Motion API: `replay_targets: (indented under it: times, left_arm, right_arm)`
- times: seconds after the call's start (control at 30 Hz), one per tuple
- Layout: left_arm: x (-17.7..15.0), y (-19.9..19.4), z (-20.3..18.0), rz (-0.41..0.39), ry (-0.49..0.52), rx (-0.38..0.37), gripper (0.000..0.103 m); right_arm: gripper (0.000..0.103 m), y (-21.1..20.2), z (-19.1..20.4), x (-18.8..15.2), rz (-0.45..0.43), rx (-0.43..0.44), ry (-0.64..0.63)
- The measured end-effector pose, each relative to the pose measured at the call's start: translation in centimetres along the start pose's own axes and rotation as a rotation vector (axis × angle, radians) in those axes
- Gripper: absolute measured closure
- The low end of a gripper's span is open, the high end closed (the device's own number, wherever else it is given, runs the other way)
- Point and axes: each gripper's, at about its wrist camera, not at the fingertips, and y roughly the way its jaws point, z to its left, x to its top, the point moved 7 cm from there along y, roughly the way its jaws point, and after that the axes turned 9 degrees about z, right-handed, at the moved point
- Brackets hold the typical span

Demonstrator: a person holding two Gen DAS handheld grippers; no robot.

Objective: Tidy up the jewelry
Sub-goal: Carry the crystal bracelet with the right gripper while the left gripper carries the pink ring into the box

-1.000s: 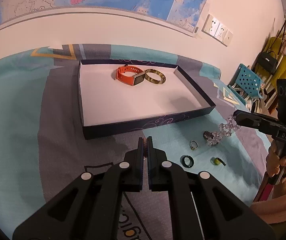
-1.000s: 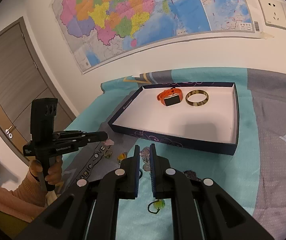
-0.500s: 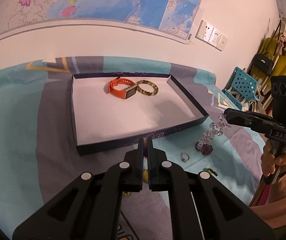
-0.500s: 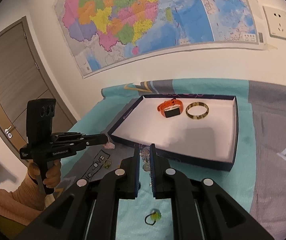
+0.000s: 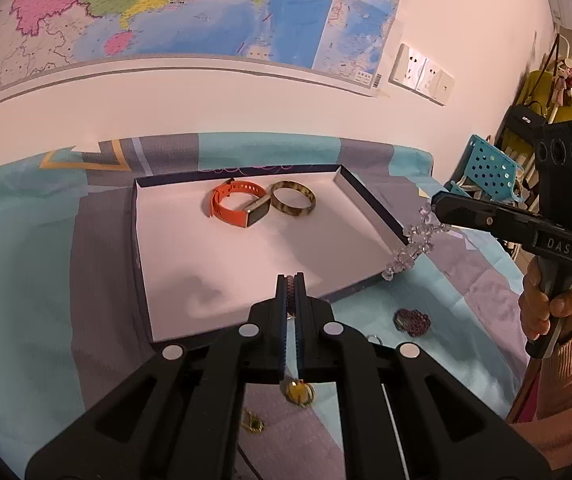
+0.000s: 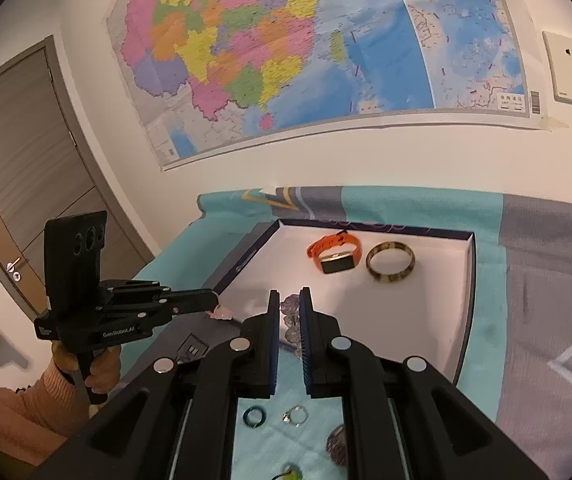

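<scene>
My left gripper (image 5: 291,285) is shut on a small pinkish beaded piece (image 6: 222,314), held just above the near rim of the dark blue tray (image 5: 370,200). My right gripper (image 6: 288,300) is shut on a clear crystal bead bracelet (image 5: 410,244), which dangles over the tray's right near corner. In the right wrist view the crystal beads (image 6: 291,320) hang between my fingers. An orange watch (image 5: 238,208) and a mottled bangle (image 5: 294,200) lie side by side at the tray's far end.
On the teal and grey cloth in front of the tray lie a dark purple bead bracelet (image 5: 412,322), a silver ring (image 6: 296,414), a dark ring (image 6: 254,416) and a yellow ring (image 5: 299,392). A wall with a map stands right behind. A blue crate (image 5: 486,168) sits at the right.
Both grippers have risen and come forward to the tray. The crystal bracelet has gone from low over the cloth to the tray's corner. The loose rings now lie beneath the fingers.
</scene>
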Motion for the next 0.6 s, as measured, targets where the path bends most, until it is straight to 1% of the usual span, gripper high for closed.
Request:
replay_targets:
  times: [0.27,0.6]
  left_arm:
    - [1.5,1.4,0.6,0.01,-0.007,0.02,0.099]
    - [2.6,3.1,1.0,0.025,-0.014,0.024,0.099]
  right_arm:
    - [0.095,1.8,-1.7,1.9,0.006,-0.013,0.026]
    - [0.095,4.1,-3.3,3.1,0.03,-0.03,0.051]
